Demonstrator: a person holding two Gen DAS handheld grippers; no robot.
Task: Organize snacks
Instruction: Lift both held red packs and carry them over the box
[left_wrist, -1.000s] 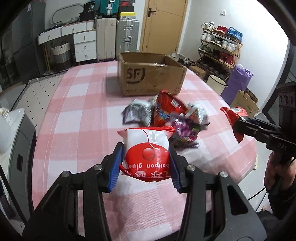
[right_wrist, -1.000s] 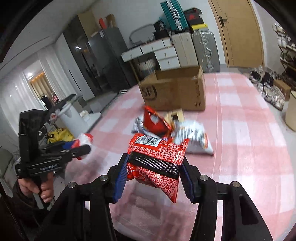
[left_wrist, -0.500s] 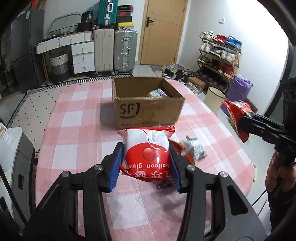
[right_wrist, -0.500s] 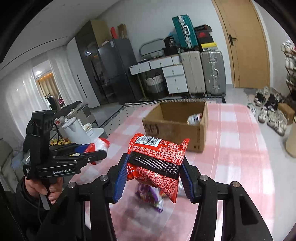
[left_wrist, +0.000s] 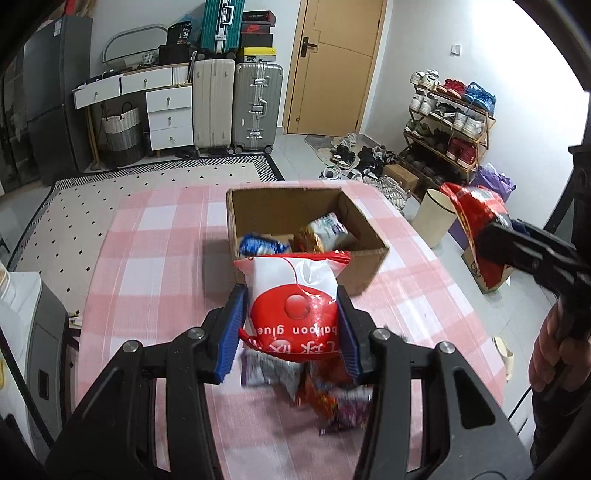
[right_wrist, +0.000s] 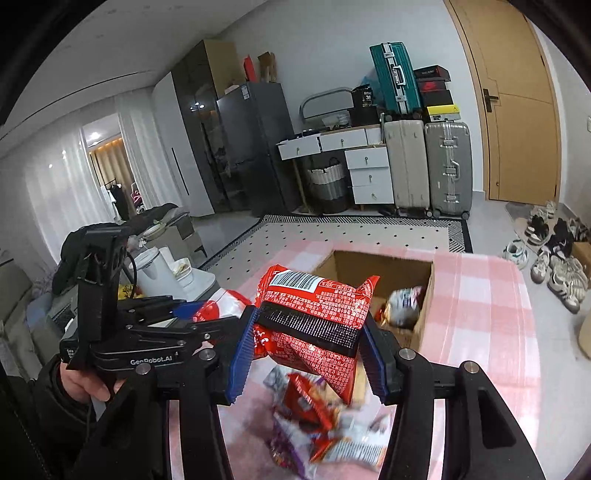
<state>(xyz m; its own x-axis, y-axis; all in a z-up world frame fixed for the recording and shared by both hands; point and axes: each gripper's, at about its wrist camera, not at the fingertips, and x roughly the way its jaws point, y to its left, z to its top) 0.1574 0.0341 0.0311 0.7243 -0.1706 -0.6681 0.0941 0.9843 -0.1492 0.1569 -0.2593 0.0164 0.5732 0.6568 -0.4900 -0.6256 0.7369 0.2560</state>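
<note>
Snacks (left_wrist: 325, 387) below grippers — blurred, half hidden

A cardboard box (left_wrist: 364, 264) is set on the worktop (left_wrist: 155, 258), with several snack packets (left_wrist: 325, 230) lying inside it. A loose pile of snacks (left_wrist: 314, 387) is spread on the worktop before the box. Suitcases (left_wrist: 255, 105) are stood behind the worktop, a shoe rack (left_wrist: 452, 122) to its right.
</note>
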